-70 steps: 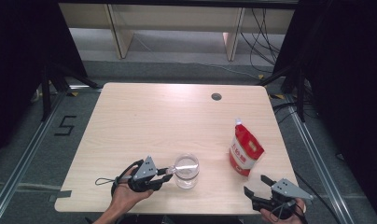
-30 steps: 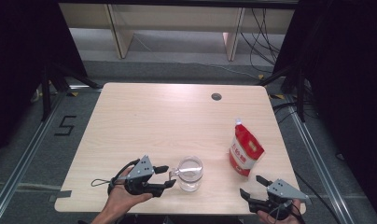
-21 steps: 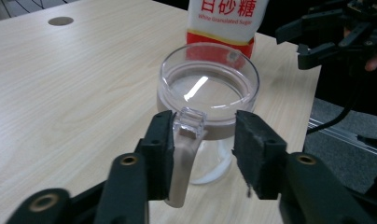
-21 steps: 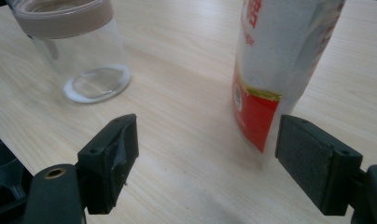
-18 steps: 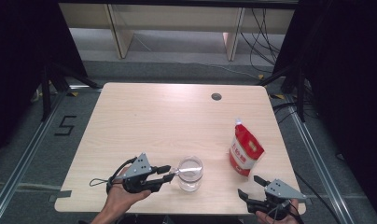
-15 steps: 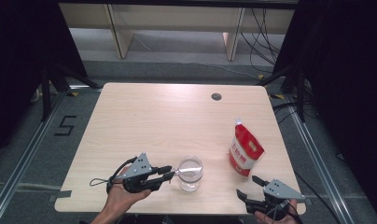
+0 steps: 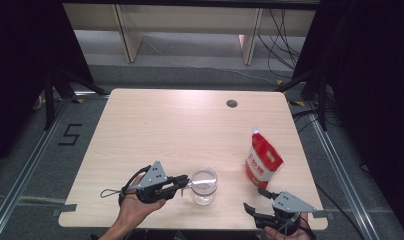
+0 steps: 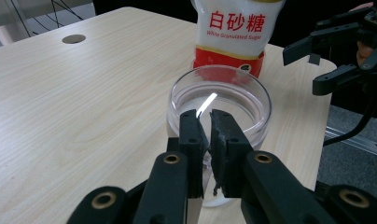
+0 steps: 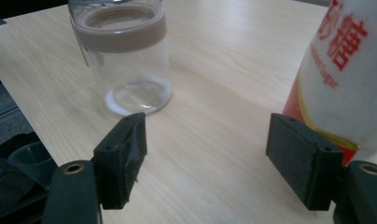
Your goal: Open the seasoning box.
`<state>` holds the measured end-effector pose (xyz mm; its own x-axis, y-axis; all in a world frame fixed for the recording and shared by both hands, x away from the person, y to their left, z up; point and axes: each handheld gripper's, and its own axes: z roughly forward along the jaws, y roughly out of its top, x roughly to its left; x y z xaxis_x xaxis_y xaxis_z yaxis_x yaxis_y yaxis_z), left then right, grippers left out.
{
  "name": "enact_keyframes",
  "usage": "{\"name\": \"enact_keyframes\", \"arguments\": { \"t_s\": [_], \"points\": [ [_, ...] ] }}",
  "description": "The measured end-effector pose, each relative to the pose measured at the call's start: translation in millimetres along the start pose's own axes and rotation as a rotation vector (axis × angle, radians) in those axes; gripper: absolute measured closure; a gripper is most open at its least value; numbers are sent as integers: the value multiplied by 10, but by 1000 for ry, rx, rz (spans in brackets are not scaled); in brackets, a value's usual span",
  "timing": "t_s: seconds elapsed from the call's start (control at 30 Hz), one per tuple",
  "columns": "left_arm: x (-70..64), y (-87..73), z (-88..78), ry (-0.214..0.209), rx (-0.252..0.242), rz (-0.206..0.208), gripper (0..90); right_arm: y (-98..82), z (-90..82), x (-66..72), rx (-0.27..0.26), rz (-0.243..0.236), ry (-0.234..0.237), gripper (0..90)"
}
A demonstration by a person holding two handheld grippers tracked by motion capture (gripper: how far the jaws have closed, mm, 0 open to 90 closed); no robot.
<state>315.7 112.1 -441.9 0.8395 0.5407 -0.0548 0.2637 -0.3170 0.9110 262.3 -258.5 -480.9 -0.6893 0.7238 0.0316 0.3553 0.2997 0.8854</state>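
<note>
Just ahead of your left gripper (image 7: 186, 181) stands the glass jar (image 7: 204, 186), upright, its long axis vertical and its open mouth facing up. That gripper's jaws have just been closing and now stand pinched together at the jar's near rim, as the left gripper view (image 8: 204, 125) shows. A thin bright sliver sits right at their tips; you cannot tell from that view whether it is a held thing or a glint on the glass. The jar (image 8: 219, 100) looks clear; whether it holds anything you cannot tell.

Beyond the jar, from the left gripper's side, stands the sugar pouch (image 8: 235, 32), also upright, its printed face turned toward that gripper and its spout end up in the high view (image 7: 263, 161).

Your right gripper (image 7: 254, 199) hangs at the table's (image 7: 180, 125) near edge, just short of the pouch. Its jaws have just been closing a little yet stand well apart with nothing between them (image 9: 205, 149). From it, the jar (image 9: 123, 56) lies ahead to the left and the pouch (image 9: 345, 70) ahead to the right, close by the right jaw.
</note>
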Motion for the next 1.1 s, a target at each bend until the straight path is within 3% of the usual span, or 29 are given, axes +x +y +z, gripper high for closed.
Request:
{"name": "enact_keyframes", "arguments": {
  "t_s": [0.07, 0.1, 0.2, 0.37, 0.4, 0.5, 0.53, 0.57, 0.63, 0.73, 0.77, 0.8, 0.87, 0.9, 0.97, 1.0, 1.07, 1.1],
  "points": [
    [2, -5, 18, 0, -5, -4, 826, 10, 8, 1, -10, -14, -10, 325],
    [-4, -9, 18, 7, 8, -11, 829, 24, 17, 39, -8, 16, -3, 326],
    [-2, -18, 31, 0, 8, 1, 832, 63, 55, 31, -20, -40, -9, 359],
    [-25, -30, 35, 6, 15, -5, 833, 117, 161, 65, -24, -69, 15, 404],
    [-24, -30, 34, 6, 15, -5, 835, 130, 199, 75, -15, -64, 41, 437],
    [-15, -39, 29, 7, 13, -10, 836, 154, 223, 95, -25, -70, 44, 464],
    [-10, -41, 27, 8, 9, -7, 835, 173, 236, 86, -46, -99, 31, 486],
    [-5, -44, 27, 5, 3, -9, 835, 184, 242, 106, -47, -84, 37, 504],
    [-4, -51, 24, 5, -1, -20, 835, 213, 276, 96, -54, -109, 47, 534],
    [2, -53, 20, 5, -1, -15, 837, 231, 332, 124, -49, -110, 75, 595],
    [5, -50, 15, 8, -1, -9, 837, 235, 334, 138, -42, -92, 83, 606],
    [9, -51, 13, 10, 0, -5, 837, 246, 353, 130, -58, -113, 89, 617],
    [14, -61, 13, 6, -4, -26, 837, 260, 373, 140, -65, -109, 87, 652],
    [20, -64, 17, 3, -10, -25, 837, 272, 394, 148, -55, -100, 115, 665],
    [11, -61, 13, 5, -4, -27, 838, 277, 401, 139, -68, -117, 105, 668],
    [21, -56, 11, 6, -1, -5, 838, 285, 410, 148, -58, -107, 111, 675],
    [13, -62, 12, 6, -3, -22, 838, 295, 414, 140, -64, -122, 96, 686],
    [21, -59, 8, 7, -1, -1, 838, 298, 415, 141, -61, -120, 97, 692]
  ]
}}
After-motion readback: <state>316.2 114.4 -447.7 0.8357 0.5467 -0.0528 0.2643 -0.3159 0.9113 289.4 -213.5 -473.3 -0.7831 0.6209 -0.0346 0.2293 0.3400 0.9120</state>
